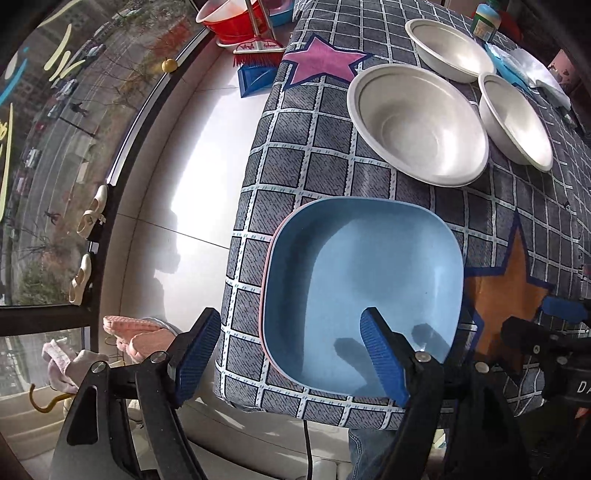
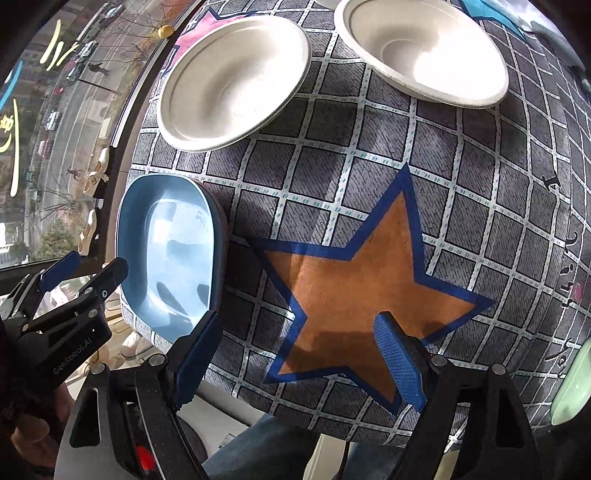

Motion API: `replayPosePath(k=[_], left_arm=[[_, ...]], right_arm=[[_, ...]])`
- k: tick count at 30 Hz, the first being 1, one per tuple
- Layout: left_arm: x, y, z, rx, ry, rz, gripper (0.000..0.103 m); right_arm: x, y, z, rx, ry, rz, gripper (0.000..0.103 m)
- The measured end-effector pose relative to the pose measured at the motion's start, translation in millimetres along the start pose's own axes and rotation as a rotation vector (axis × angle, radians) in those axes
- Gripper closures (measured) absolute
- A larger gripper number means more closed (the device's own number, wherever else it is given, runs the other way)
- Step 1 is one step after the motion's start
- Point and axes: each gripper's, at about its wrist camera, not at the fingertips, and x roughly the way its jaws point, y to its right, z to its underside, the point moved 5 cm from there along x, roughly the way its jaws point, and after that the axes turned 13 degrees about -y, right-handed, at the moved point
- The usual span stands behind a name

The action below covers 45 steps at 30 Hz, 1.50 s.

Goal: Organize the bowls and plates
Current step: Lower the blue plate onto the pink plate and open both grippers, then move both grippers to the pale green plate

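A blue square plate lies on a pink plate whose rim shows under its left edge, at the near left corner of the table. It also shows in the right wrist view. Three white bowls stand beyond: a large one, one far back, one to the right. My left gripper is open and empty, its right finger over the blue plate's near edge, its left finger off the table. My right gripper is open and empty above the orange star.
The table carries a grey checked cloth with a pink star. A bottle and a blue-white cloth sit at the back right. A pale green dish is at the right edge. Floor, red basin and brush lie to the left.
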Motion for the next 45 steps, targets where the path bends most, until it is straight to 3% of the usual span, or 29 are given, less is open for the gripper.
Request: replayPosePath(k=[6,10,13,17,19,22,27,39,45], left_arm=[[-33,16,10,0.055,0.022,0.043,0.022],[-48,52,-3,0.101,0.021,0.061,0.022],[-66,53,-1,0.138,0.035,0.062,0.022],[-83,84,31,0.185,0.036,0.067,0.022],[-86,89,22,0.212,0.03,0.065,0.022],[-86,102,72,0.262,0.017,0.049,0.022],[-94,115,90,0.351,-0.008,0.04,0.022],[-146,176,125,0.602,-0.071,0.045,0.022],[-186,211,154,0.718,-0.072,0.067,0.022]], right_arm=[[-16,69,27,0.104,0.028,0.027,0.018],[-31,124,51,0.183,0.055,0.069,0.018],[-41,166,68,0.246,0.065,0.09,0.018],[-56,222,91,0.331,0.075,0.088,0.018],[-63,245,101,0.366,0.084,0.08,0.018],[-71,277,117,0.408,0.096,0.077,0.018],[-89,349,154,0.478,0.112,0.063,0.018],[-105,472,220,0.719,0.15,-0.009,0.018],[-114,536,243,0.806,0.17,0.037,0.018]])
